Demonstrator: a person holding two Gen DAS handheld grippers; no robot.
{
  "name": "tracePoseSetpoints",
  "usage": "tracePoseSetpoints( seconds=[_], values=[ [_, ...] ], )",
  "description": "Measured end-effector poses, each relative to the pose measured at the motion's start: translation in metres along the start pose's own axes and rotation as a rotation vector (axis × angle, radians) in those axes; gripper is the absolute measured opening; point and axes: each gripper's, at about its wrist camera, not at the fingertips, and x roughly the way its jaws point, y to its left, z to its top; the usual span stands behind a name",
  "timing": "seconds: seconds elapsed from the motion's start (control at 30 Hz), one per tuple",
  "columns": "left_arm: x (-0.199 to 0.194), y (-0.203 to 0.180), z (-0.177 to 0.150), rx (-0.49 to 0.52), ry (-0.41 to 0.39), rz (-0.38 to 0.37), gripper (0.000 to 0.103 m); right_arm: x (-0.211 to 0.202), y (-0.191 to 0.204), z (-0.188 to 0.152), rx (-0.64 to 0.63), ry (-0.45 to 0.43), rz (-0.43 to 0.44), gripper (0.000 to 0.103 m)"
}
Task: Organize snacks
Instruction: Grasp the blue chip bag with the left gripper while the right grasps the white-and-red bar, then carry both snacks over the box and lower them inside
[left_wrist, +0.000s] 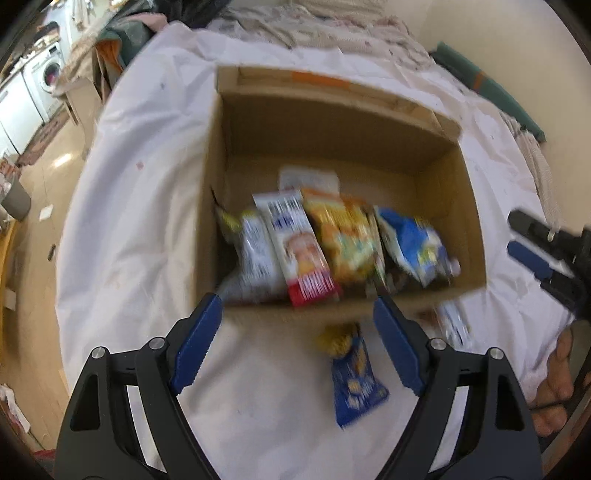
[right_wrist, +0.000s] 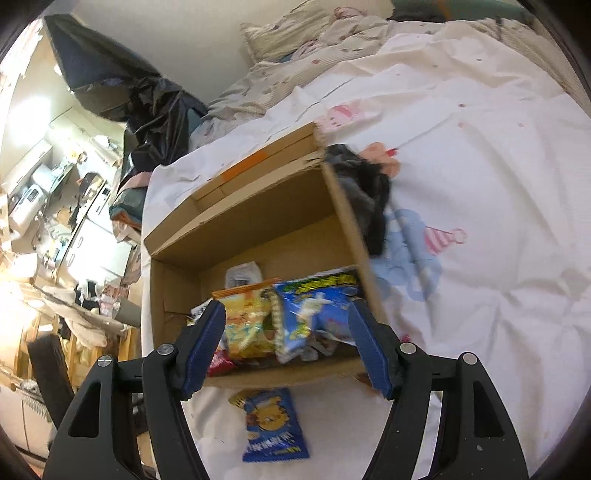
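An open cardboard box stands on a white bed sheet. Several snack packets lie inside it: a white and red one, an orange one and a blue one. On the sheet before the box lies a blue packet. A white packet rests by the box's near right corner. My left gripper hangs open over the box's near wall, holding nothing. My right gripper is open and empty too, over the same wall.
A dark cloth hangs at the box's right wall. Rumpled bedding and a pillow lie behind the box, with a black plastic bag beside them. The bed's left edge drops to a floor. A hand shows at the right.
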Motion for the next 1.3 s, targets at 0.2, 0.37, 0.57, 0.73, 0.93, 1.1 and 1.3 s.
tracePoseSetpoints(
  seconds=[0.2, 0.37, 0.57, 0.73, 0.93, 1.1, 1.3],
  values=[
    [0.017, -0.019, -0.03, 0.013, 0.071, 0.025, 0.082, -0.03, -0.032, -0.011, 0.069, -0.022, -0.02, 0.072],
    [0.037, -0.038, -0.049, 0.073, 0.115, 0.053, 0.082, -0.04, -0.056, -0.021, 0.077, 0.004, -0.072, 0.072],
    [0.077, -0.045, -0.059, 0.081, 0.177, 0.042, 0.082, -0.007, -0.075, -0.038, -0.026, 0.191, -0.25, 0.072],
    [0.091, -0.054, -0.063, 0.14, 0.195, 0.052, 0.068, 0.042, -0.08, -0.056, -0.113, 0.367, -0.347, 0.071],
    [0.077, -0.044, -0.062, 0.146, 0.219, 0.036, 0.021, 0.074, -0.063, -0.068, -0.279, 0.425, -0.446, 0.057],
    [0.06, -0.035, -0.059, 0.131, 0.203, 0.022, 0.021, 0.076, -0.052, -0.076, -0.365, 0.423, -0.486, 0.034],
    [0.043, -0.026, -0.058, 0.119, 0.172, 0.029, 0.021, 0.044, -0.058, -0.077, -0.3, 0.387, -0.415, 0.033]
  ],
)
